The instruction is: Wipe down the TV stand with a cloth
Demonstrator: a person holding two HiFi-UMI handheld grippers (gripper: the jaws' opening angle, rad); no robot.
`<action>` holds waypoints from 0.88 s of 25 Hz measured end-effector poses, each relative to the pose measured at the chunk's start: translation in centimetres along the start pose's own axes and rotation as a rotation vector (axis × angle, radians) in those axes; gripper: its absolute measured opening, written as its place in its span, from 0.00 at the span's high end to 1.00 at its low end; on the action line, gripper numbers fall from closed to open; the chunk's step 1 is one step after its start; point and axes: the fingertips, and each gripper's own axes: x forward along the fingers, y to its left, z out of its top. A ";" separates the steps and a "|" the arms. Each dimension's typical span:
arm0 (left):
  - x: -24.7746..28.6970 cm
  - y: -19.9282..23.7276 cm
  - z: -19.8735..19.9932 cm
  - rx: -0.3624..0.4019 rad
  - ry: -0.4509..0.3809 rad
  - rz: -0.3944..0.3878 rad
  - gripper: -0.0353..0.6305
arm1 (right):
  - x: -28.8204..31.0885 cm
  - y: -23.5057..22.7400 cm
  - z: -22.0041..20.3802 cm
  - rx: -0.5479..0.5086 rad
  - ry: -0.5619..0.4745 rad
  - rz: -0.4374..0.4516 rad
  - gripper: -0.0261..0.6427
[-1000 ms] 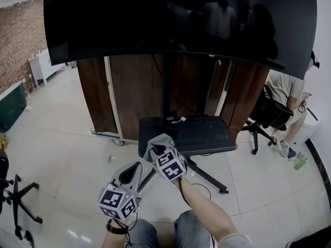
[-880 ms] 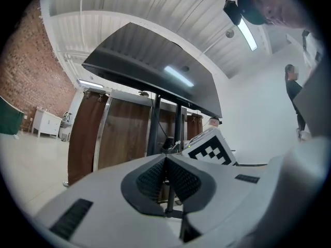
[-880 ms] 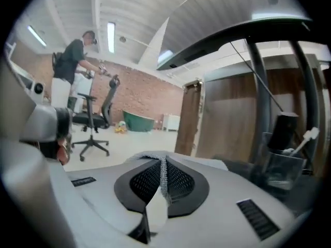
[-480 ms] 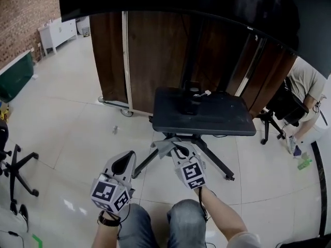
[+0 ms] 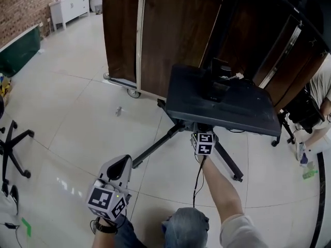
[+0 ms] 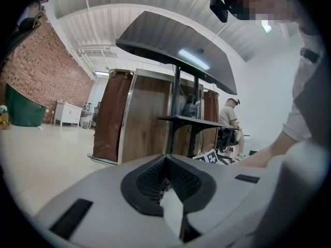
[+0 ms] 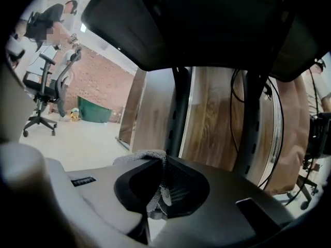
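Note:
The TV stand's black shelf (image 5: 243, 112) stands on a post with splayed legs (image 5: 155, 151) on the tiled floor. My right gripper (image 5: 202, 134) reaches just under the shelf's front edge, only its marker cube showing in the head view. In the right gripper view the shelf's underside (image 7: 207, 25) hangs close above, and the right gripper (image 7: 159, 165) is shut on a grey cloth (image 7: 138, 157) bunched between the jaws. My left gripper (image 5: 121, 164) hangs low at the left, apart from the stand; in its own view the left gripper (image 6: 164, 163) is shut with nothing in it.
A brown wooden partition on castors (image 5: 170, 30) stands behind the stand. A small black device with a white cable (image 5: 221, 82) sits on the shelf. An office chair base (image 5: 13, 149) is at the left, a seated person (image 5: 325, 87) at the right, a small object (image 5: 118, 110) on the floor.
My right gripper has moved forward with the cloth, from in front of the legs to under the shelf's front edge. The head view has tilted down, losing the TV. The left gripper barely moved.

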 end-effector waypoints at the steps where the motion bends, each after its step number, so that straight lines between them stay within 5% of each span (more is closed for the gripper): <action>1: 0.0 0.4 -0.7 -0.005 0.006 0.013 0.90 | 1.2 -0.2 -0.3 0.022 0.001 -0.005 0.96; 9: 0.1 3.1 -6.1 -0.034 0.070 0.086 0.90 | 7.7 -0.1 -10.7 0.130 0.179 -0.024 0.96; 15: 1.1 3.3 -7.4 -0.071 0.080 0.065 0.90 | 5.7 1.6 -17.9 0.171 0.334 0.009 0.95; 18: 1.7 2.2 -7.3 -0.071 0.079 0.025 0.90 | 2.3 0.9 -16.8 0.205 0.277 -0.002 0.95; 22: 1.7 1.0 -6.5 -0.054 0.059 -0.017 0.90 | -3.4 -6.9 -9.9 0.194 0.068 -0.169 0.96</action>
